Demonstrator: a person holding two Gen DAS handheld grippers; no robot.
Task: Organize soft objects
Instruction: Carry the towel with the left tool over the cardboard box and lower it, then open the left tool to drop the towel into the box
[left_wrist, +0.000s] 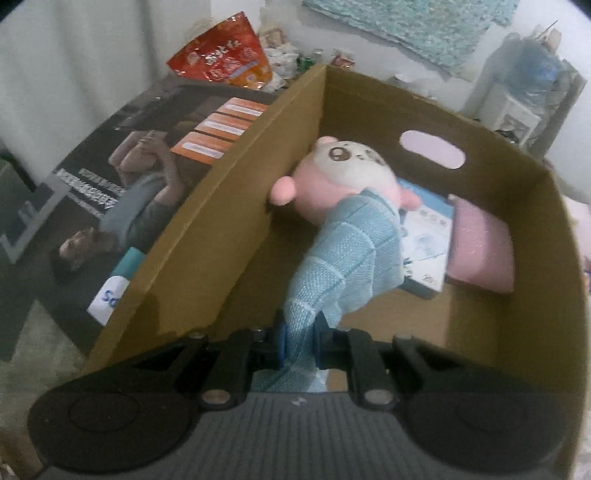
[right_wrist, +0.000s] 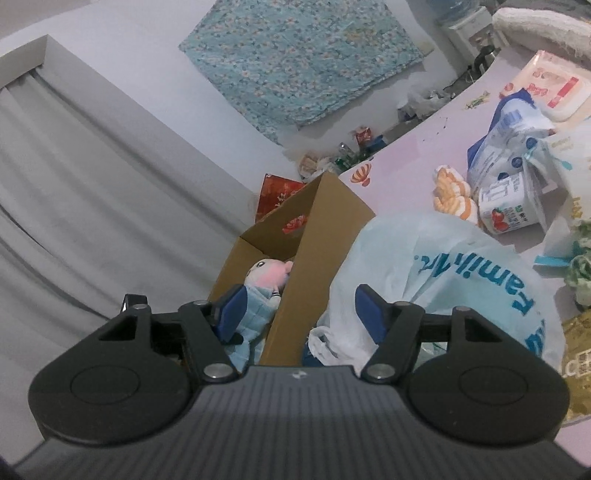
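The left gripper (left_wrist: 299, 341) pinches a blue cloth (left_wrist: 351, 254) over the box (left_wrist: 229, 184); the right gripper (right_wrist: 301, 314) gapes empty.

Left gripper (left_wrist: 298, 341) pointing steeply downward, its blue-padded fingers (left_wrist: 282, 343) pinching together on a fold of light blue knitted cloth (left_wrist: 347, 254), right gripper (right_wrist: 301, 308) tilting slightly downward, its blue-padded fingers (right_wrist: 369, 308) standing well apart, gripping nothing
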